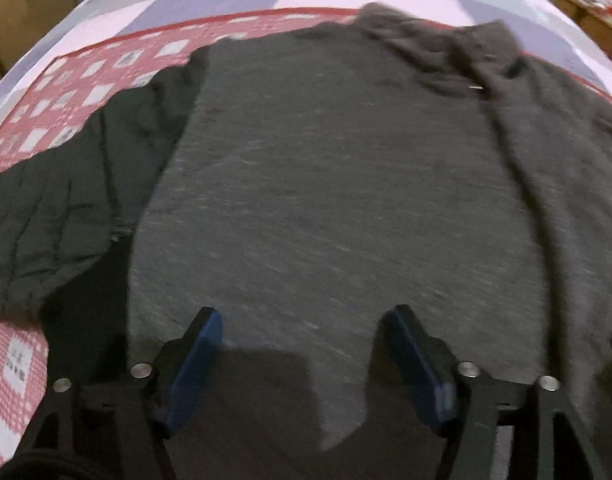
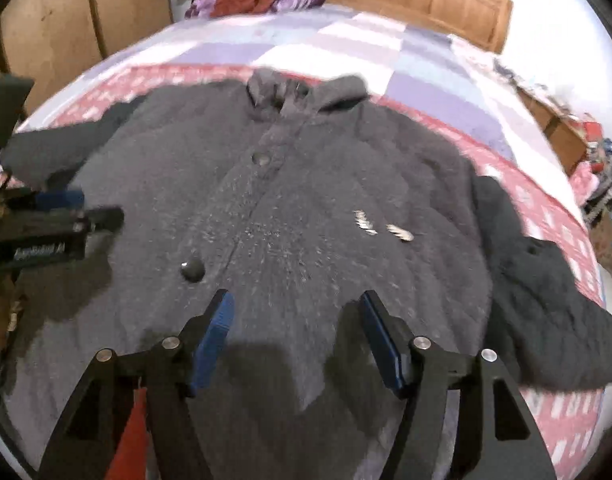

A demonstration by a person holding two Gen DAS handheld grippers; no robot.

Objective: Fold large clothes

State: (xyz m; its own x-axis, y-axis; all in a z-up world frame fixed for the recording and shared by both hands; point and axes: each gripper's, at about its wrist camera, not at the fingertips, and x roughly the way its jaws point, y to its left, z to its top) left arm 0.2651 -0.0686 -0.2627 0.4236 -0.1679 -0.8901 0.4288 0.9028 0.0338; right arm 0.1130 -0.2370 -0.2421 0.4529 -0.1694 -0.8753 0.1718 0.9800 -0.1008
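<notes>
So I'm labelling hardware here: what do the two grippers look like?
Both the left gripper and right gripper have black angular frames, round silver bolts and flat blue pads on their fingers. White lettering, unreadable, marks the left one's side in the right wrist view.

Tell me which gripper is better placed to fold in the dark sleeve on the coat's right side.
Probably the right gripper: open, over the grey coat, with the dark sleeve just beside it. The left gripper is across at the far edge.
</notes>
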